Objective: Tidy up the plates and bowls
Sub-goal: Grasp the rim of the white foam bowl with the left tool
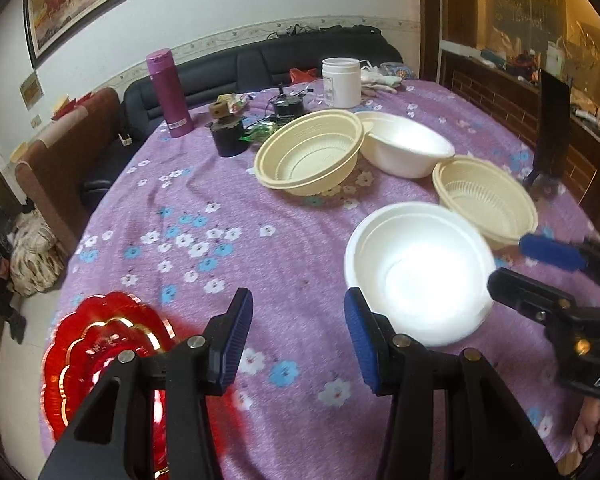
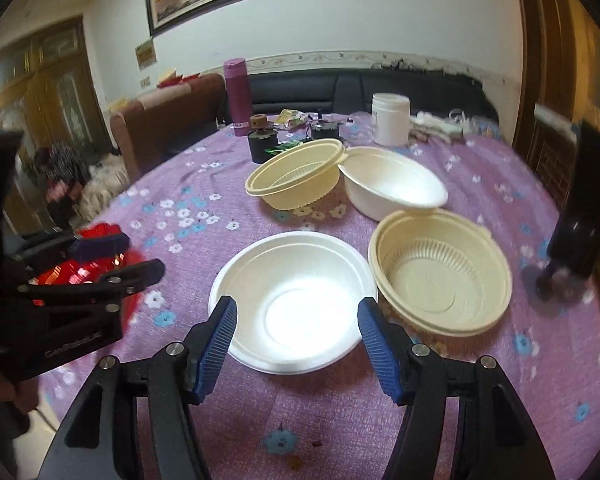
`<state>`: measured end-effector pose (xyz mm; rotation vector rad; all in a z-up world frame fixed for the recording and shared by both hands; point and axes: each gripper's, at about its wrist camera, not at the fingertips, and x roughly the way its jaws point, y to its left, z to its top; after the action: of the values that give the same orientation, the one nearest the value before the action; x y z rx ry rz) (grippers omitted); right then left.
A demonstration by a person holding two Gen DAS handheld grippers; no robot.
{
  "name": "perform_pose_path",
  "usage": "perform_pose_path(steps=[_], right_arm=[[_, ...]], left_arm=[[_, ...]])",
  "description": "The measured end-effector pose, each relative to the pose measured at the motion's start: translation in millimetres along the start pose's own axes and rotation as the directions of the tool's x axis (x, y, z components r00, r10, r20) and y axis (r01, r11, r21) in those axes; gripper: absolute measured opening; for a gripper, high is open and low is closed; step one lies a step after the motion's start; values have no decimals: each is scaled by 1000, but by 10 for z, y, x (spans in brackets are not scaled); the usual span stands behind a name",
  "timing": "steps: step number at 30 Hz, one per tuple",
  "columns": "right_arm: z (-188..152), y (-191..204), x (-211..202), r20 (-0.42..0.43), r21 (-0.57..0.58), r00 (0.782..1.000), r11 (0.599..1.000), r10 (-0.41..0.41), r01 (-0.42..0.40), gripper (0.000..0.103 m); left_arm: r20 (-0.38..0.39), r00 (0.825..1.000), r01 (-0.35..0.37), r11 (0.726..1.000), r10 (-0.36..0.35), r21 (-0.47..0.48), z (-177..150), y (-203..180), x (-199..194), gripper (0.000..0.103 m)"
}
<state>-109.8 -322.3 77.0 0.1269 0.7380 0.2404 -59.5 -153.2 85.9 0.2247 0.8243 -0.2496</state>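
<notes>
the left gripper (image 1: pixel 298 334) hovers with fingers spread wide and empty over the purple floral tabletop (image 1: pixel 204 216), a red scalloped plate (image 1: pixel 100 344) just beside it at the near edge. the right gripper (image 2: pixel 296 344) also has its fingers apart, straddling the near rim of a white foam bowl (image 2: pixel 296 300), not clamped. a cream plastic bowl (image 2: pixel 440 272) sits just right of it; another cream bowl (image 2: pixel 296 178) and a second white bowl (image 2: pixel 392 188) touch behind. lettering on the gripper bodies is too blurred to read.
</notes>
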Motion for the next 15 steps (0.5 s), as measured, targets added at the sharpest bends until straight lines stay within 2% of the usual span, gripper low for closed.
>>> perform_pose_path(steps=[4, 6, 8, 15], right_arm=[[-6, -276, -22, -11, 112, 999, 993, 44, -42, 58], [-15, -345, -24, -16, 142, 998, 988, 55, -52, 58], [-36, -398, -3, -27, 163, 998, 985, 61, -56, 52], [-103, -514, 116, -68, 208, 996, 977, 64, -48, 51]], left_arm=[[-7, 999, 36, 999, -36, -9, 54, -46, 111, 47], [-21, 999, 47, 999, -47, -18, 70, -67, 199, 46], [-33, 998, 61, 998, -62, -29, 84, -76, 284, 46], [-47, 990, 127, 989, -131, -70, 88, -63, 472, 46]])
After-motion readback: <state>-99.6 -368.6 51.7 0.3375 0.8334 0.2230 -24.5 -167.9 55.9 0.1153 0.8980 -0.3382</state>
